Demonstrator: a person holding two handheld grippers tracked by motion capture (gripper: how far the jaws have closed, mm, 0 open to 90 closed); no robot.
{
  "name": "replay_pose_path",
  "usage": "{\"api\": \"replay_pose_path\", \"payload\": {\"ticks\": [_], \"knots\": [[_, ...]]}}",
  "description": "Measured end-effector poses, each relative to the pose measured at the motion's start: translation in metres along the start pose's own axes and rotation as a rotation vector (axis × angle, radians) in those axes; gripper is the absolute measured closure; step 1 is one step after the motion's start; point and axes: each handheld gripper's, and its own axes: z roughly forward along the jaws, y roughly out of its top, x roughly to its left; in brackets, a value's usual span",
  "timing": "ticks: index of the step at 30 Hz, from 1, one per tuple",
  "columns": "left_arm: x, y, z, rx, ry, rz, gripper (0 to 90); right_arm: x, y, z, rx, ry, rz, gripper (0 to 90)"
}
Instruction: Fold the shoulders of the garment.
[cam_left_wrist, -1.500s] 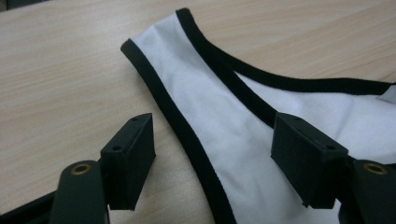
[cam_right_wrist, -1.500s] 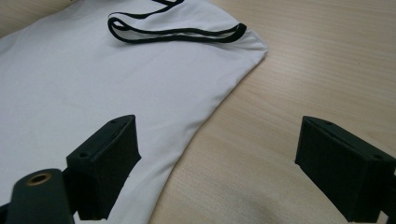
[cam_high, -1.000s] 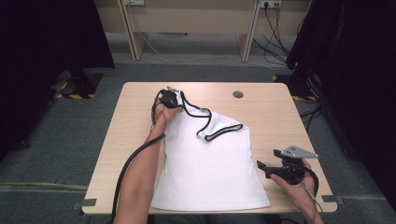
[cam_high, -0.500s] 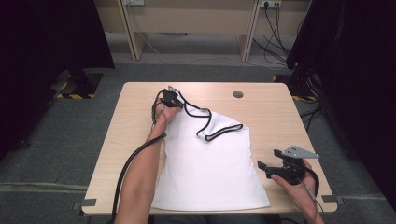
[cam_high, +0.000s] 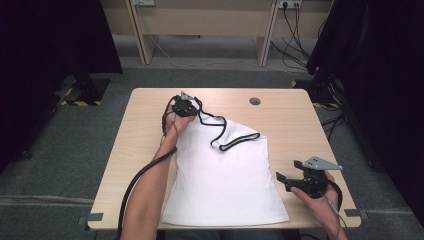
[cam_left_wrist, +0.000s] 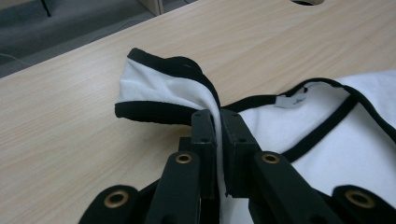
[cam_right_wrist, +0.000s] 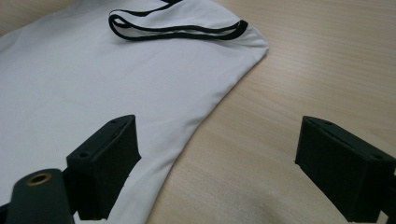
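Observation:
A white sleeveless top (cam_high: 225, 175) with black trim lies flat on the wooden table (cam_high: 290, 120), hem toward me. My left gripper (cam_high: 182, 107) is at its far left shoulder. In the left gripper view the gripper (cam_left_wrist: 218, 116) is shut on the shoulder strap (cam_left_wrist: 159, 88), and the white cloth bunches up between the pads and loops beyond them. The other armhole's black edge (cam_high: 240, 141) lies loose on the cloth. My right gripper (cam_high: 285, 180) rests near the top's right side seam. It (cam_right_wrist: 219, 135) is open, its jaws wide over the cloth's edge (cam_right_wrist: 196, 126) and bare wood.
A round cable hole (cam_high: 255, 101) sits in the table near the far edge. Bare wood (cam_high: 300, 140) runs to the right of the top and along the far side. A cable (cam_high: 140, 180) trails along the left forearm. Desk legs and wires stand behind the table.
My left gripper has shifted slightly at the top's far shoulder, with the strap now drawn up to it. The right gripper has stayed where it was.

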Motion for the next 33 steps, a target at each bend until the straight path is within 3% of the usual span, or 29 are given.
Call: {"api": "replay_pose_path", "payload": {"ticks": [2, 3, 9, 24, 33], "knots": [[0.000, 0.000, 0.000, 0.000, 0.000, 0.000, 84.2, 0.001, 0.000, 0.001, 0.003, 0.000, -0.001, 13.4], [-0.009, -0.013, -0.007, -0.013, -0.010, 0.012, 84.2, 0.001, 0.000, 0.001, 0.003, 0.000, -0.001, 13.4], [-0.011, -0.016, -0.013, -0.023, -0.014, 0.007, 84.1, 0.002, 0.001, 0.003, 0.007, 0.002, -0.006, 13.4], [-0.028, -0.028, -0.029, -0.024, -0.038, 0.061, 82.7, 0.003, 0.000, 0.004, 0.014, 0.002, -0.005, 13.4], [-0.036, -0.036, -0.040, 0.014, -0.086, 0.101, 70.9, 0.002, 0.000, 0.004, 0.015, 0.000, -0.006, 13.4]]}}
